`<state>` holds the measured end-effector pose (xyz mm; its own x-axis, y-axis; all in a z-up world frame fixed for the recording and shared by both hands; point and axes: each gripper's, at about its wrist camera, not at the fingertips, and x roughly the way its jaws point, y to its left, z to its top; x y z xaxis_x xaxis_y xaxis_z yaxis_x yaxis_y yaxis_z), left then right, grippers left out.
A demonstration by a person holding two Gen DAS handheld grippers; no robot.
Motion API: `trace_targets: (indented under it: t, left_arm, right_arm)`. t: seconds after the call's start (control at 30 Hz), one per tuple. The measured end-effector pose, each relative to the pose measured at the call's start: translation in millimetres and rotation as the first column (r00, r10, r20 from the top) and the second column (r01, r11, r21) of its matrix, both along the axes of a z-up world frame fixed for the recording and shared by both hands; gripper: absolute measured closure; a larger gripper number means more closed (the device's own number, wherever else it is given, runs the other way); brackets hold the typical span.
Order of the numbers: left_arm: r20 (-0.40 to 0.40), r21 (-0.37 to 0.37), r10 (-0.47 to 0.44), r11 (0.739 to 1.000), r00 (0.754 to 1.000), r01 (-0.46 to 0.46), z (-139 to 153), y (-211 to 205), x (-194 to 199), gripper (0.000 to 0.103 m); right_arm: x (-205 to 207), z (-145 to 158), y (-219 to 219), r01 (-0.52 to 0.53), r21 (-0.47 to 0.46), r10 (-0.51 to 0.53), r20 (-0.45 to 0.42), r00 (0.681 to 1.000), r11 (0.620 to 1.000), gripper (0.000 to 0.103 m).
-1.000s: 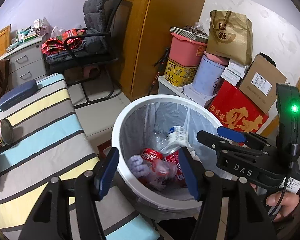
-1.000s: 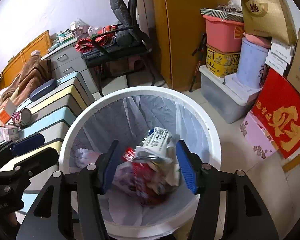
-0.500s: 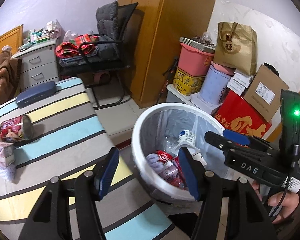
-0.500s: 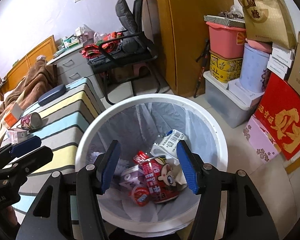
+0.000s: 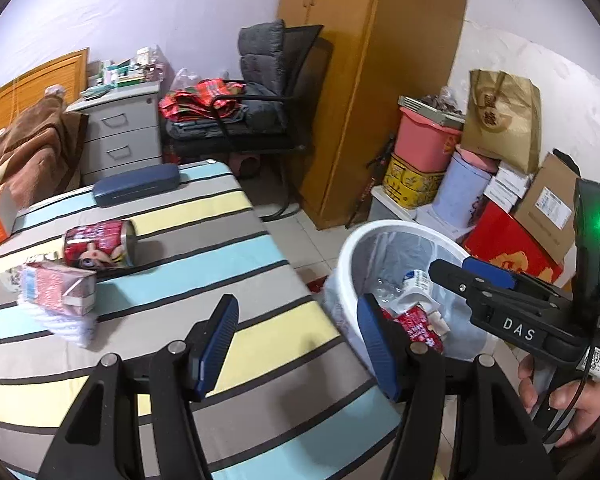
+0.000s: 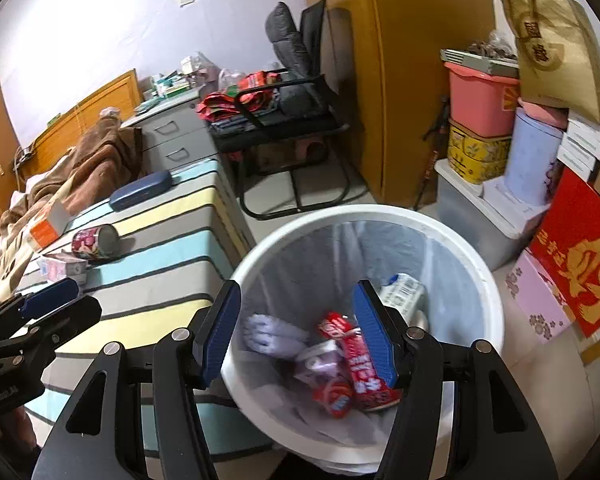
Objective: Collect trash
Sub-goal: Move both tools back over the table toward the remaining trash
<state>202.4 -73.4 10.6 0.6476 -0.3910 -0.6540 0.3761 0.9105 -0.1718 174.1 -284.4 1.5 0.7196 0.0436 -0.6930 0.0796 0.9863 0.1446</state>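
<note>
Blue ribbed pads on our left gripper (image 5: 296,344) stand apart, holding nothing, tipped down over the soft striped cover (image 5: 204,256). Our right gripper (image 6: 296,332) gapes empty too, above the round white bin (image 6: 380,214). Crinkly red wrappers (image 6: 360,364) lie inside the bin. Beyond the bin, on the cover, a shiny red can (image 5: 98,244) lies sideways beside a small carton (image 5: 56,290).

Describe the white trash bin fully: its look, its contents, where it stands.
The white trash bin is round, looks plastic, stands upright on the tiled floor beside the striped bed. A thin translucent liner covers its inside. It holds red snack wrappers, a white labelled bottle and crumpled whitish packaging. Neither gripper touches it.
</note>
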Motion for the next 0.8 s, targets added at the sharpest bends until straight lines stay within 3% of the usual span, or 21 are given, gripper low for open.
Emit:
trace_targets:
  t: [0.37,0.5,0.6,0.8]
  left_arm:
    - [0.002,-0.028,0.158,0.987,0.987,-0.158,-2.8,68.5,6.8,0.039]
    - [-0.012,-0.052,0.246,0.968,0.969,-0.246,-5.6,104.5,10.5,0.039]
    - [0.014,-0.005,0.320,0.947,0.947,-0.320,-6.3,125.3,11.4,0.039]
    - [-0.007,-0.019,0.400,0.916,0.916,-0.400,-12.3,172.0,13.8,0.039]
  right_arm:
    - [18.4,1.9,44.2,-0.113,-0.005,0.113,0.020,0.993,0.994,0.043]
    - [25.1,1.4,60.5,-0.161,-0.008,0.162,0.024,0.987,0.987,0.043]
    - [31.3,0.7,73.4,-0.197,-0.006,0.197,0.026,0.980,0.980,0.043]
    - [39.7,0.0,100.1,-0.272,-0.029,0.273,0.025,0.962,0.962,0.043]
